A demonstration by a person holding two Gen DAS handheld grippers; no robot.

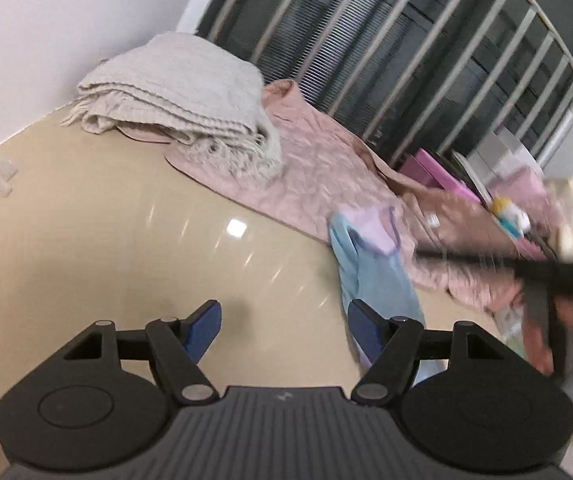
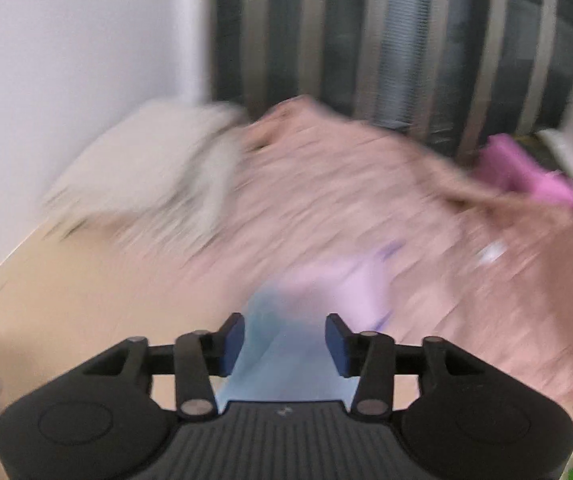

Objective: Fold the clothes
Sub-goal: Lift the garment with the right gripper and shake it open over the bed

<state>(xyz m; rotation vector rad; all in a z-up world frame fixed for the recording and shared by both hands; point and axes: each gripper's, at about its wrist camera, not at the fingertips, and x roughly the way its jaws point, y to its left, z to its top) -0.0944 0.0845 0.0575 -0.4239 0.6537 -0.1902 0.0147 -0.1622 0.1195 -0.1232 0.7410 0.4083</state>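
Note:
A small light-blue garment (image 1: 370, 276) with a lilac part lies on the glossy beige table (image 1: 106, 220), its far end on a pink quilted cloth (image 1: 318, 168). My left gripper (image 1: 284, 316) is open above bare table with nothing between its blue pads; its right finger (image 1: 366, 328) overlaps the garment's left edge. In the blurred right wrist view, my right gripper (image 2: 284, 332) stands with its jaws apart and the light-blue garment (image 2: 282, 360) lying in the gap. I cannot see the pads pressing on it.
A folded beige fringed blanket (image 1: 182, 96) sits at the back left on the pink cloth. Barred window (image 1: 406, 40) behind. A pink box (image 1: 426, 168) and clutter lie at the right, where a dark blurred tool body (image 1: 558, 272) crosses. Small clear pieces (image 1: 2, 176) rest far left.

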